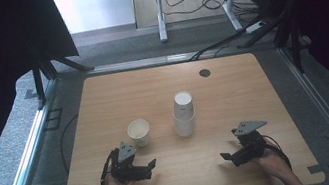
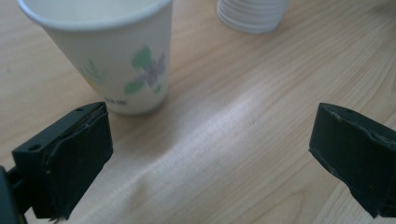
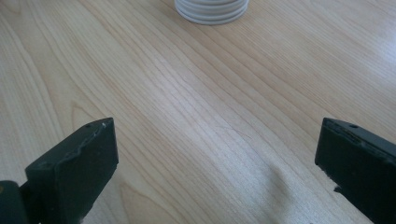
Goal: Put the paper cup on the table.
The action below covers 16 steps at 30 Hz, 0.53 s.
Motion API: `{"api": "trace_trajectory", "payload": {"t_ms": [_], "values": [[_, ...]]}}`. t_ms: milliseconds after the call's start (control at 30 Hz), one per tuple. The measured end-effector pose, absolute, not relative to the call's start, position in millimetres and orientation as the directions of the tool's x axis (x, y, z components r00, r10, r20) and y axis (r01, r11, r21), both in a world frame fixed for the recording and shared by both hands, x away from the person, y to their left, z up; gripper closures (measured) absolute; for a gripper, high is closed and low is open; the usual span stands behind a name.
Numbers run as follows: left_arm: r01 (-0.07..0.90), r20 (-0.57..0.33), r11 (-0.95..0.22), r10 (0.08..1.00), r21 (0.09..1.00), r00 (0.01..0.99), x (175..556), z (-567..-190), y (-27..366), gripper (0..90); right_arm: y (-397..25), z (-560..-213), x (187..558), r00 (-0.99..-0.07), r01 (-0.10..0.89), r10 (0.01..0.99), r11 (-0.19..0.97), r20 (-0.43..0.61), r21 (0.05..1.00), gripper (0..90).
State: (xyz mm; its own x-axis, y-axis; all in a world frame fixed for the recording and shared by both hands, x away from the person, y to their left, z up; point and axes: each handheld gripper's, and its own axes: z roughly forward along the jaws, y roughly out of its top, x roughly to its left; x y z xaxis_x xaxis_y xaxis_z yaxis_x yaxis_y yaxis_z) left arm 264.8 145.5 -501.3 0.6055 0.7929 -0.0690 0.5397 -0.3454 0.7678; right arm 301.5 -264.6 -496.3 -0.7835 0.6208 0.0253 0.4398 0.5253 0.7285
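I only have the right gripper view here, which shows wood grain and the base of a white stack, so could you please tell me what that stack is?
Observer: It is a tall stack of upturned white paper cups near the table's middle.
Operator: Is anything else on the table?
Observer: Yes, a single upright white paper cup with a flower print, left of the stack.
Operator: How does the left gripper stand?
Observer: The left gripper has its jaws wide open, with the printed cup just beyond one jaw, not between them.
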Motion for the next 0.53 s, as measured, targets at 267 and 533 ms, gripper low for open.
{"api": "trace_trajectory", "payload": {"t_ms": [267, 533], "values": [[0.562, -0.026, -0.406, 0.794, 0.721, 0.607, 258, -514, 135, 0.0, -267, -504, 302, -0.779, 0.44, 0.627, 0.553, -0.006, 0.708, 0.0], [0.588, 0.011, -0.439, 0.808, 0.679, 0.59, 254, -520, 129, 0.0, -266, -507, 302, -0.785, 0.438, 0.62, 0.57, -0.014, 0.695, 0.0]]}}
